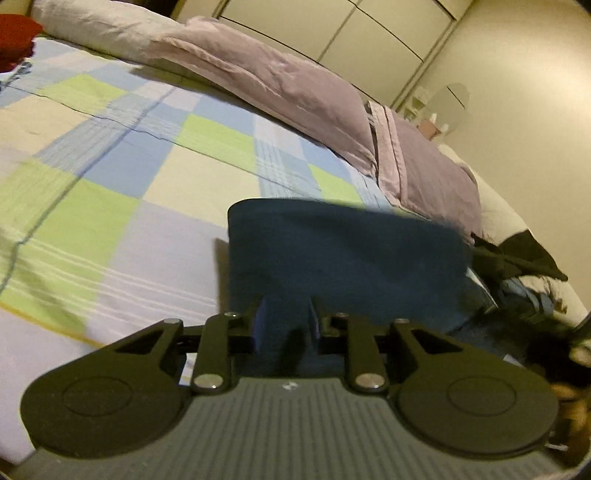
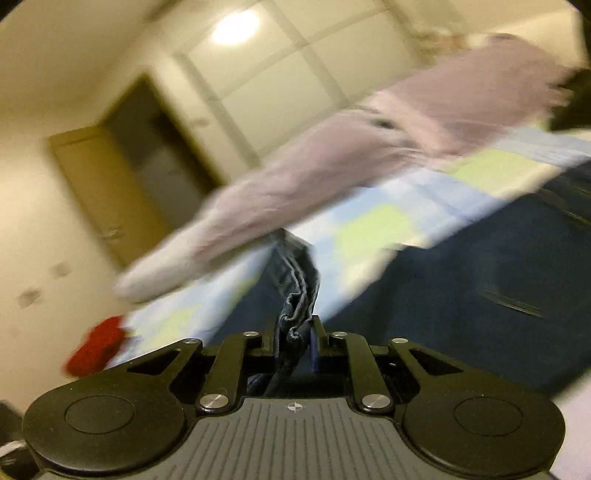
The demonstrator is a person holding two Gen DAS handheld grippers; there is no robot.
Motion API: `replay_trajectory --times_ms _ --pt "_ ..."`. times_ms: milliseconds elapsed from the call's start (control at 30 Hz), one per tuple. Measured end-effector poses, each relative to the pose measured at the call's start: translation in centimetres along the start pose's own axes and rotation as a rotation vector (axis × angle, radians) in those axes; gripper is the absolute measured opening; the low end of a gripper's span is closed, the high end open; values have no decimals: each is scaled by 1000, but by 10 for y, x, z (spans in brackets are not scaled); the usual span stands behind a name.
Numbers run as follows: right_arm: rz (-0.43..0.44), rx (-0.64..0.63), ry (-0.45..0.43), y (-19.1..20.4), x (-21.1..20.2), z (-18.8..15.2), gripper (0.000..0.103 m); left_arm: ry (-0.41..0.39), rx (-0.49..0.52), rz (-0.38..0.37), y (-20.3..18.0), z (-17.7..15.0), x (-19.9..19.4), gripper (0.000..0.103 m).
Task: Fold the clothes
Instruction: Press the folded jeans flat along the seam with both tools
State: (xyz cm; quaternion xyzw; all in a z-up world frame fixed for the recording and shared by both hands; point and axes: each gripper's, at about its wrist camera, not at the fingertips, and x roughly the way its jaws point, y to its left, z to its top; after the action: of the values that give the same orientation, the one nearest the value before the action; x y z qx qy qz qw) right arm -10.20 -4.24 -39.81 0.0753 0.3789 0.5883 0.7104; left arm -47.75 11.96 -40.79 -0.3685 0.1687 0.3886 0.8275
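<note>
A pair of dark blue jeans (image 1: 343, 254) is lifted over the checked bedspread (image 1: 122, 173). My left gripper (image 1: 284, 317) is shut on a flat fold of the denim, which stands up in front of its fingers. In the right wrist view the jeans (image 2: 480, 280) stretch off to the right over the bed. My right gripper (image 2: 293, 332) is shut on a bunched hem edge of the jeans (image 2: 295, 295). The right view is blurred by motion.
Lilac pillows (image 1: 280, 85) and a pale pillow (image 1: 99, 26) lie along the head of the bed. A heap of dark clothes (image 1: 517, 266) sits at the right. A red garment (image 2: 96, 347) lies at the bed's far corner. A wardrobe (image 1: 351, 29) and door (image 2: 122, 184) stand behind.
</note>
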Motion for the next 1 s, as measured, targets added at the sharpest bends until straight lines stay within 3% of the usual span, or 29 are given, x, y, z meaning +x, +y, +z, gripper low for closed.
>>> replay_trajectory --times_ms 67,100,300,467,500,533,600,667,733,767,833,900,1000 --pt "-113 114 79 -36 16 -7 13 19 31 21 -6 -3 10 18" --pt "-98 163 99 -50 18 -10 13 21 53 31 -10 -4 13 18" --pt "18 127 27 -36 2 0 13 19 93 25 -19 -2 15 17" --pt "-60 87 157 -45 29 2 13 78 148 101 -21 -4 30 12" --pt "-69 58 154 -41 25 3 22 74 152 105 -20 -2 29 12" --pt "-77 30 150 -37 20 4 39 65 151 109 -20 2 28 12" --pt "-129 -46 78 -25 7 10 47 33 144 106 -20 16 27 12" --pt "-165 -129 4 -12 -3 17 47 11 143 109 -24 32 33 12" --pt "-130 -201 -22 1 5 25 46 4 164 120 -30 45 47 11" --pt "-115 -234 -16 6 16 28 41 4 174 130 -33 51 56 11" --pt "-124 -306 7 15 46 30 21 20 205 178 -34 56 78 10" --pt "-144 -384 23 23 76 28 20 41 245 230 -33 57 100 9" --pt "-221 -509 126 20 125 10 20 69 318 274 -27 46 127 10"
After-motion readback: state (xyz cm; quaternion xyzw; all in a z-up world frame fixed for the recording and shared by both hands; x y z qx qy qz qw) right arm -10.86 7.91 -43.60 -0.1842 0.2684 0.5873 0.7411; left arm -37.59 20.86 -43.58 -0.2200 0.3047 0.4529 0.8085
